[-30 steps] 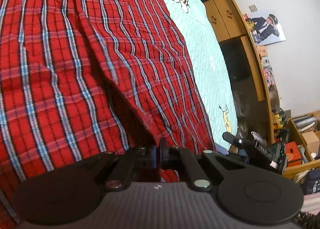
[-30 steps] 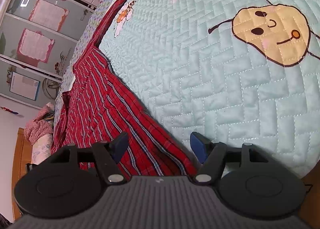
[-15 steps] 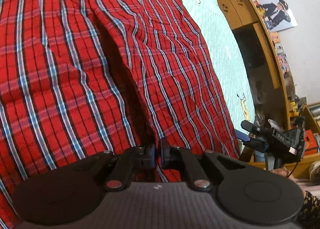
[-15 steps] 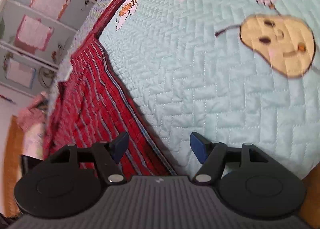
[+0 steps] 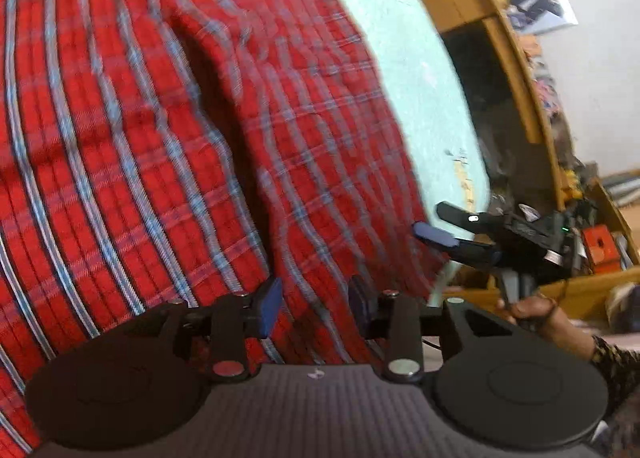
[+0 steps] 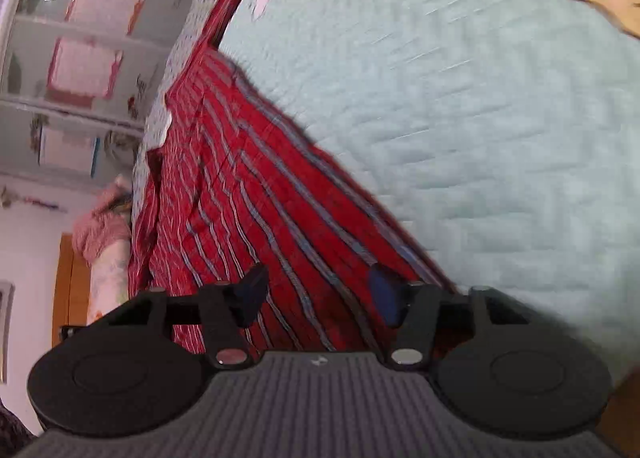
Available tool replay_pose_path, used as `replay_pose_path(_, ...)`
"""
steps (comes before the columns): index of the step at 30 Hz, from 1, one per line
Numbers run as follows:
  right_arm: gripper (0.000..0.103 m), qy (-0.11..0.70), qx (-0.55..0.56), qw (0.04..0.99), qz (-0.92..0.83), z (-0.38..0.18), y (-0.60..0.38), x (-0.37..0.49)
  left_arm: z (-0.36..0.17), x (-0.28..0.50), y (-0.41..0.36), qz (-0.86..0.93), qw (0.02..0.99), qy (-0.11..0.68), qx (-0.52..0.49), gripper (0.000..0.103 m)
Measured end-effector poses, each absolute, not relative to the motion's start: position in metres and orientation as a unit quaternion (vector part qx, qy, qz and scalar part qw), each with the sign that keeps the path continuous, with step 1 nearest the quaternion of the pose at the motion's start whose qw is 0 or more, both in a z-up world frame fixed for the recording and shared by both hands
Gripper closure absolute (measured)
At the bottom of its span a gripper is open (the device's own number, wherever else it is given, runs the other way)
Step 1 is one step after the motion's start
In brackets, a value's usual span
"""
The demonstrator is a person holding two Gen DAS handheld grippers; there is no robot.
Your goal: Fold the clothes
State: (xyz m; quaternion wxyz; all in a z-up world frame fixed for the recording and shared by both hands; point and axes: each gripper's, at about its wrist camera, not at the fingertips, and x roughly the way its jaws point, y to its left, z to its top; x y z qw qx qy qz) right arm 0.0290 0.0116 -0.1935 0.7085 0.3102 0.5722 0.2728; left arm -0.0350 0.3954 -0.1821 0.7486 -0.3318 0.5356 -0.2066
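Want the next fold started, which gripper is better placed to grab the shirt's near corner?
Right, probably. The right gripper is open over the red plaid shirt at its near corner, jaws just closing. The left gripper just opened over mid-cloth.

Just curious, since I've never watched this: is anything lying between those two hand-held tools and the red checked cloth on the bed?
Nothing visible. The left tool, its jaws just opened, hangs right over the red checked cloth with bare fabric below. The right tool, its jaws narrowing, is open over the cloth's edge on the quilt.

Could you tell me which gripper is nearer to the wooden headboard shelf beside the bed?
Right. The right gripper is at the plaid cloth's edge toward the shelf; the left gripper hovers over the cloth, farther away.
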Motion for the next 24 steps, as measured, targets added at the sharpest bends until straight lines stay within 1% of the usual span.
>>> replay_pose_path(3, 0.044, 0.578, 0.277, 0.713, 0.283, -0.180, 0.018, 0.034, -0.165, -0.015, 0.399, -0.230, 0.770, 0.498, -0.327, 0.062)
replay_pose_path(6, 0.042, 0.537, 0.302, 0.714, 0.333, -0.162, 0.037, 0.058, -0.160, 0.019, 0.398, -0.204, 0.811, 0.462, -0.296, 0.061)
replay_pose_path(9, 0.039, 0.503, 0.341, 0.706, 0.365, -0.167, 0.061, 0.086, -0.177, 0.041, 0.403, -0.127, 0.830, 0.474, -0.265, 0.060)
replay_pose_path(11, 0.036, 0.489, 0.361, 0.698, 0.379, -0.173, 0.075, 0.102, -0.193, 0.041, 0.413, -0.094, 0.827, 0.480, -0.277, 0.067)
replay_pose_path(12, 0.036, 0.512, 0.351, 0.694, 0.366, -0.187, 0.078, 0.103, -0.197, 0.038, 0.418, -0.085, 0.823, 0.479, -0.294, 0.069)
replay_pose_path(13, 0.037, 0.538, 0.335, 0.695, 0.341, -0.201, 0.075, 0.100, -0.196, 0.035, 0.423, -0.081, 0.816, 0.476, -0.316, 0.068)
replay_pose_path(14, 0.061, 0.553, 0.328, 0.697, 0.317, -0.211, 0.068, 0.095, -0.196, 0.031, 0.427, -0.076, 0.810, 0.473, -0.338, 0.067)
replay_pose_path(15, 0.063, 0.564, 0.329, 0.696, 0.299, -0.218, 0.061, 0.091, -0.194, 0.027, 0.431, -0.072, 0.807, 0.469, -0.352, 0.066)
replay_pose_path(16, 0.062, 0.566, 0.334, 0.694, 0.294, -0.215, 0.057, 0.090, -0.189, 0.023, 0.432, -0.071, 0.811, 0.457, -0.358, 0.065)
replay_pose_path(17, 0.058, 0.564, 0.325, 0.700, 0.294, -0.207, 0.057, 0.091, -0.182, 0.017, 0.432, -0.071, 0.818, 0.441, -0.363, 0.063)
replay_pose_path(18, 0.049, 0.559, 0.317, 0.705, 0.299, -0.199, 0.059, 0.092, -0.178, 0.012, 0.432, -0.070, 0.824, 0.429, -0.363, 0.058)
replay_pose_path(19, 0.046, 0.548, 0.309, 0.710, 0.316, -0.190, 0.064, 0.095, -0.175, 0.008, 0.432, -0.069, 0.830, 0.422, -0.359, 0.050)
replay_pose_path(20, 0.040, 0.540, 0.305, 0.710, 0.334, -0.183, 0.070, 0.098, -0.177, 0.006, 0.431, -0.059, 0.831, 0.427, -0.351, 0.049)
replay_pose_path(21, 0.037, 0.543, 0.306, 0.700, 0.348, -0.182, 0.077, 0.103, -0.182, 0.003, 0.431, -0.042, 0.827, 0.442, -0.344, 0.049)
replay_pose_path(22, 0.037, 0.557, 0.295, 0.695, 0.346, -0.185, 0.083, 0.109, -0.189, -0.002, 0.432, -0.031, 0.821, 0.451, -0.348, 0.054)
replay_pose_path(23, 0.038, 0.579, 0.270, 0.695, 0.329, -0.190, 0.092, 0.114, -0.191, -0.010, 0.435, -0.023, 0.818, 0.449, -0.360, 0.054)
replay_pose_path(24, 0.046, 0.601, 0.245, 0.694, 0.312, -0.195, 0.100, 0.120, -0.189, -0.018, 0.438, -0.015, 0.816, 0.444, -0.370, 0.054)
